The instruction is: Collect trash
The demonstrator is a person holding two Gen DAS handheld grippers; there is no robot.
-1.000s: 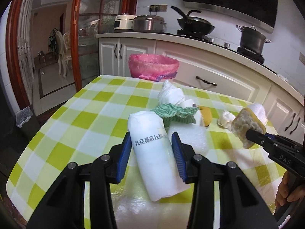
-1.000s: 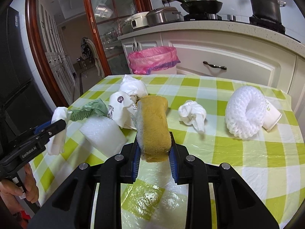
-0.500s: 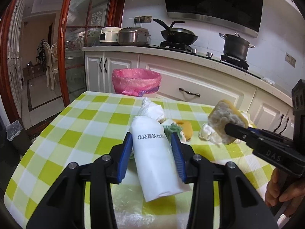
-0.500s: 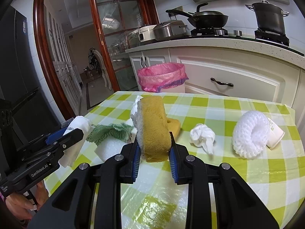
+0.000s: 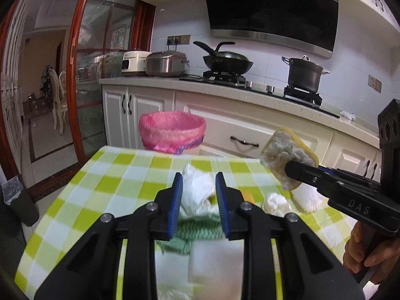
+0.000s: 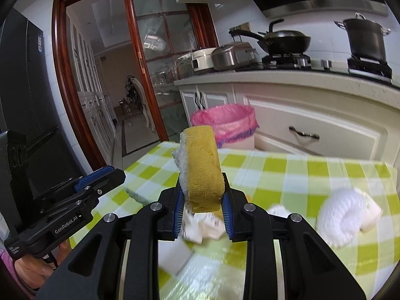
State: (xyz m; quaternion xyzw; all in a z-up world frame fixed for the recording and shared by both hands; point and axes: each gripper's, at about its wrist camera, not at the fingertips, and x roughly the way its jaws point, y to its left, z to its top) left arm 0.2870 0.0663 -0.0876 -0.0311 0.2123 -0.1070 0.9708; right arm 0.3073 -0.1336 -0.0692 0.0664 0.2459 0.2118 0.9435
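My right gripper (image 6: 201, 207) is shut on a yellow sponge (image 6: 201, 167) with a grey scouring side, held upright above the checked table (image 6: 312, 175). From the left wrist view the same sponge (image 5: 287, 155) hangs in the right gripper (image 5: 291, 168) at the right. My left gripper (image 5: 199, 178) has its jaws closing with nothing between the pads; through the gap I see a crumpled white bag (image 5: 197, 190) lying on the table. The left gripper (image 6: 117, 175) also looks empty from the right wrist view. A pink-lined trash bin (image 5: 172, 130) stands beyond the table's far edge.
On the table lie a green cloth (image 5: 197, 230), a white foam block (image 5: 215, 262), a crumpled tissue (image 5: 276, 203) and a white foam net ring (image 6: 342, 215) beside a paper cup (image 6: 372, 215). White cabinets and a stove with pots stand behind the bin.
Both grippers have risen and tilted up. The white printed roll that sat between the left jaws is gone from them, and those jaws stand narrower. The right gripper keeps the sponge.
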